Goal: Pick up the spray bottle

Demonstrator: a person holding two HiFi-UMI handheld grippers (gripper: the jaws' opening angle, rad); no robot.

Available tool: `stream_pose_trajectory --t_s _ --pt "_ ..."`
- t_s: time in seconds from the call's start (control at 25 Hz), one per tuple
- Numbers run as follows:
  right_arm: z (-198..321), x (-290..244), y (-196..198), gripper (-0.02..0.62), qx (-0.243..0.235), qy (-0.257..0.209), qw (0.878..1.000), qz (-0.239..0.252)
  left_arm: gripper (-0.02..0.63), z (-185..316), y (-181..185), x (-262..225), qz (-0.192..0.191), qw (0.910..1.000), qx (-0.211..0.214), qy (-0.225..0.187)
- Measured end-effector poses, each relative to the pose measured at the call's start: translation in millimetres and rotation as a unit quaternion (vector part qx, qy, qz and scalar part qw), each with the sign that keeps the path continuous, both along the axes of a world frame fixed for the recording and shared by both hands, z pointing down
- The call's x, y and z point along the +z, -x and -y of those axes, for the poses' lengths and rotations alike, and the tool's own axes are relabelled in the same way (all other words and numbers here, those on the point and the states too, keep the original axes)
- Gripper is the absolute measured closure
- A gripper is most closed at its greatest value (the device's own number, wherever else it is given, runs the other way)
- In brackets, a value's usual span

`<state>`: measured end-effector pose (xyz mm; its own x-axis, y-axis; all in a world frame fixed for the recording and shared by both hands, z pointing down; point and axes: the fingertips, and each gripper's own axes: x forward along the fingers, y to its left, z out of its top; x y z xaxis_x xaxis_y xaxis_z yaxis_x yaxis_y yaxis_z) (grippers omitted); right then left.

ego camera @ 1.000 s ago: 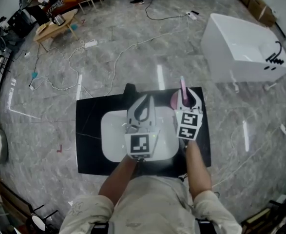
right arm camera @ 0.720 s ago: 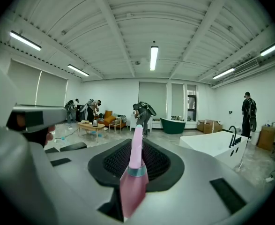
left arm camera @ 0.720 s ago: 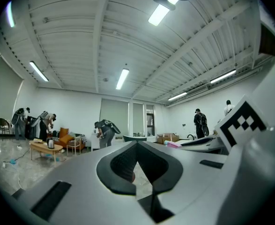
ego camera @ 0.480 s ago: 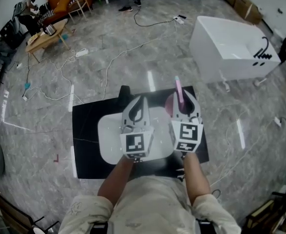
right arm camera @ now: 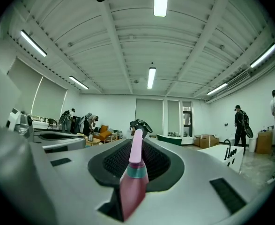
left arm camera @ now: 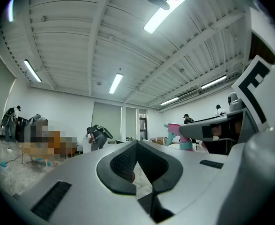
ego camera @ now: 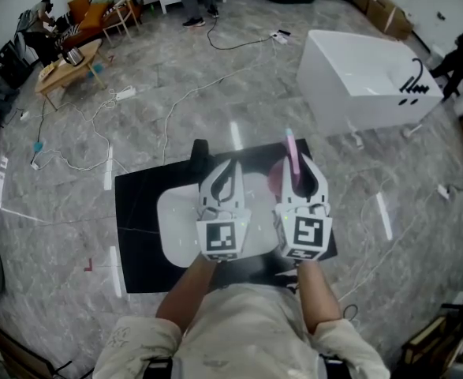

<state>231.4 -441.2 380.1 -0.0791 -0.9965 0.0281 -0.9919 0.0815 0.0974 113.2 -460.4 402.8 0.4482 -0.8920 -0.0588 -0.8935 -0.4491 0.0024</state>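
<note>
Our right tongs [ego camera: 297, 164] are clamped partway closed on the pink spray bottle [right arm camera: 133, 182], over the right edge of the white basin [ego camera: 176, 223] on the black tabletop [ego camera: 136, 243]. Our left tongs [ego camera: 232, 165], closed and empty, hover over the basin's middle.

1. A grey marble floor [ego camera: 239, 93] spreads out below me, with loose cables [ego camera: 172, 105] trailing across it.
2. Right in front of me lies a black slab [ego camera: 140, 239], and a white basin [ego camera: 176, 227] rests on it.
3. Further off to my right, a white tub [ego camera: 357, 85] stands on the floor.
</note>
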Motion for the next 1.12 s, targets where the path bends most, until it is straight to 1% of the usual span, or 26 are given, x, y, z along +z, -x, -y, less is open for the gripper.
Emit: stream_pose_trajectory --t_s 0.16,0.28,0.48,0.8,1.12 --pt "-9.3 4.5 3.4 0.515 0.002 0.002 1.0 -0.005 0.603 -5.2 -0.4 2.9 0.007 0.9999 0.009 0.0" --pt "-12.4 5.8 5.1 0.515 0.004 0.002 1.0 -0.006 0.603 -7.6 -0.5 2.8 -0.001 0.9999 0.012 0.005" --pt "-10.7 8.8 3.9 0.515 0.01 0.004 1.0 -0.005 0.603 -13.4 -2.3 -7.9 -0.011 0.9997 0.018 -0.014" --pt "-8.7 9.7 -1.5 0.515 0.014 -0.002 1.0 0.002 0.603 -7.9 0.9 -3.2 -0.011 0.9998 0.01 -0.01" --pt "-5.5 6.1 -1.1 0.515 0.014 -0.004 1.0 0.004 0.603 -6.2 0.1 -6.1 -0.016 0.9997 0.009 -0.017"
